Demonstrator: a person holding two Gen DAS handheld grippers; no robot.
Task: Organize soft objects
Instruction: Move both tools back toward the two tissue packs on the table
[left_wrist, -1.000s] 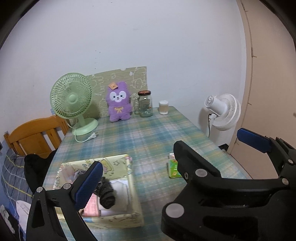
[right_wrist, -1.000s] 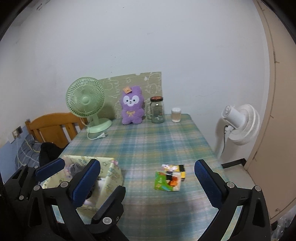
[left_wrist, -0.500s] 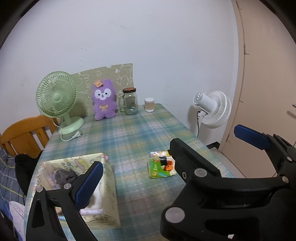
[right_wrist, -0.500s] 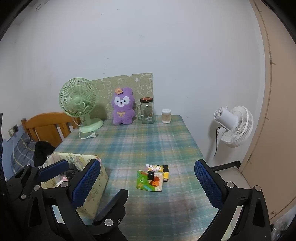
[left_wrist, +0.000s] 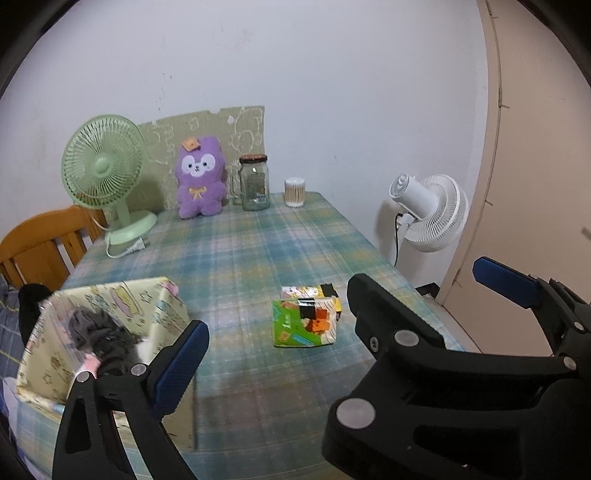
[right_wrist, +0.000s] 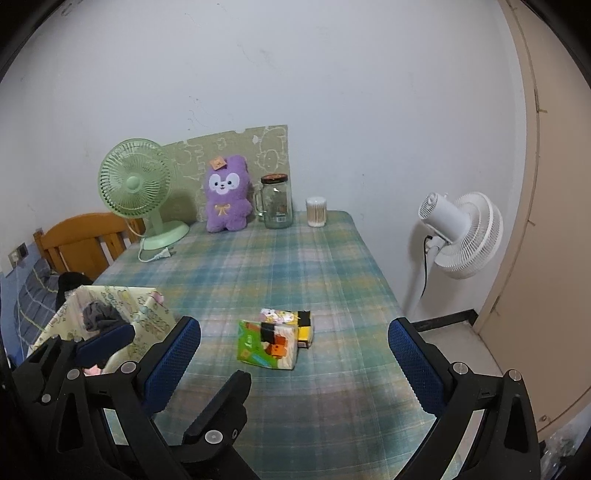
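A yellow patterned fabric box (left_wrist: 110, 295) (right_wrist: 147, 314) stands at the table's near left, holding grey and dark cloth (left_wrist: 99, 332) and pale items. A small pile of colourful packets (left_wrist: 306, 321) (right_wrist: 275, 339) lies mid-table. A purple plush bunny (left_wrist: 199, 177) (right_wrist: 226, 194) sits at the far edge. My left gripper (left_wrist: 340, 317) is open and empty above the near table, right of the box. My right gripper (right_wrist: 295, 350) is open and empty, in front of the packets.
A green desk fan (left_wrist: 103, 170) with loose plug, a glass jar (left_wrist: 254, 182) and a cotton-swab cup (left_wrist: 294, 192) stand at the back. A white floor fan (left_wrist: 428, 210) stands right of the table. A wooden chair (left_wrist: 40, 243) is left.
Both grippers have pulled back and turned right; the box has slid toward the left of both views and the packets have come into fuller view. Both stay open.
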